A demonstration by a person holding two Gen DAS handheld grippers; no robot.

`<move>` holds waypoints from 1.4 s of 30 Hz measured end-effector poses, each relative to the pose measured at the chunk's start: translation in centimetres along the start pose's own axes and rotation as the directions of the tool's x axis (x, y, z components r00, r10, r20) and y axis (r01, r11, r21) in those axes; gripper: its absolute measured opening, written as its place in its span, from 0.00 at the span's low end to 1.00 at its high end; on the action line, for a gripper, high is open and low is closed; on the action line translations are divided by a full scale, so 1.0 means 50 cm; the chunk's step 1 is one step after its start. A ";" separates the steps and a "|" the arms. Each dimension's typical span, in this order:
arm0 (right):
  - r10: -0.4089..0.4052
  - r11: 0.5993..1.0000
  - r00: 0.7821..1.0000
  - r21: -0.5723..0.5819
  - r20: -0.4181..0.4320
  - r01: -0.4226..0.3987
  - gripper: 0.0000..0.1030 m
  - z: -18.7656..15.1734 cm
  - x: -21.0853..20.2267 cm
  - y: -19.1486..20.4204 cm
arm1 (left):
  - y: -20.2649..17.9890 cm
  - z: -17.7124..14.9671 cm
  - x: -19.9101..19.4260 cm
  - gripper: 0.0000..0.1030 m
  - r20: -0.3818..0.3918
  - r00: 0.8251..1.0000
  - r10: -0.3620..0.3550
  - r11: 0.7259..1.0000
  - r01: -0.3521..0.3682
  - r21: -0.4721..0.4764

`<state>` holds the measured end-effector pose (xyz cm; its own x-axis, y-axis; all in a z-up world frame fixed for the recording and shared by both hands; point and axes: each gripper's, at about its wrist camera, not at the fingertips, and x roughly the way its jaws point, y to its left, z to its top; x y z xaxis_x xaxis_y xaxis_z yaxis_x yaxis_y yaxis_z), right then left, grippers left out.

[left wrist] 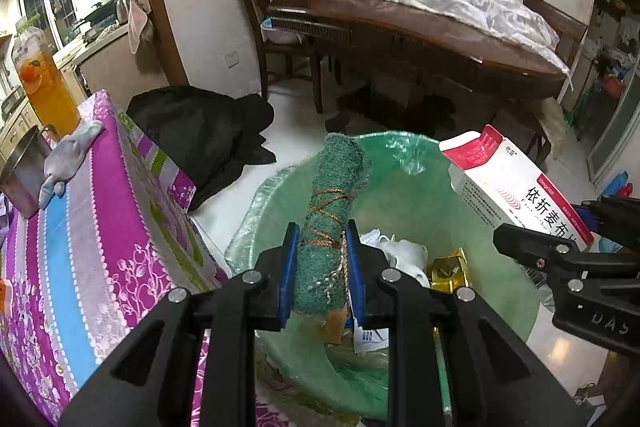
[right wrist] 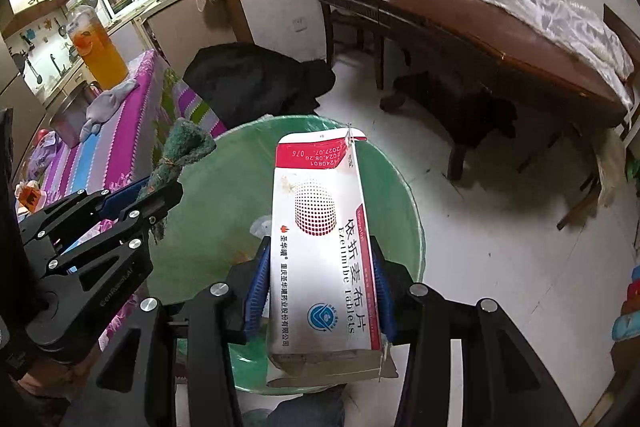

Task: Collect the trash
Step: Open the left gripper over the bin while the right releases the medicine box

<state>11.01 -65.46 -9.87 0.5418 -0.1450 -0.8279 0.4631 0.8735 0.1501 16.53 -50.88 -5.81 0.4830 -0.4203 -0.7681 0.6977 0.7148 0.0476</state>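
Trash was already in both of your tools: the left hand-held gripper [left wrist: 320,267] was clamped on a rolled green scouring pad [left wrist: 334,203] bound with copper wire, at lower centre of the left wrist view, and the right hand-held gripper [right wrist: 320,291] pinched a red-and-white tablet box [right wrist: 324,247] by its long sides, at lower centre of the right wrist view. Both pieces hung over the mouth of the green-lined bin [left wrist: 404,163], which stood on the floor just beside the floral-covered worktop [left wrist: 100,211]. To have finished this step well, you needed each piece fully inside the rim before letting go; the box's top end reached toward the far rim, so tipping it lower and nearer the middle looked wise. Releasing one tool at a time would probably have kept them from bumping
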 end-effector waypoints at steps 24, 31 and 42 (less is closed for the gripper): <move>0.024 1.000 1.000 -0.001 0.007 -0.024 0.46 0.012 0.012 0.006 | -0.007 0.016 0.036 0.23 -0.028 0.999 0.015 1.000 -0.015 -0.003; 0.025 1.000 0.999 0.002 0.027 -0.025 0.58 0.014 0.004 0.006 | -0.001 0.016 0.032 0.44 -0.020 1.000 0.016 1.000 -0.016 -0.010; 0.019 1.000 0.997 0.011 0.074 -0.020 0.76 0.002 -0.025 -0.003 | 0.006 0.011 0.017 0.75 -0.008 0.999 0.033 0.999 -0.033 -0.009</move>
<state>10.34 -65.43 -8.82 0.6012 -0.1627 -0.7823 0.4602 0.8709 0.1725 17.44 -51.33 -6.07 0.5016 -0.3925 -0.7710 0.6764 0.7335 0.0667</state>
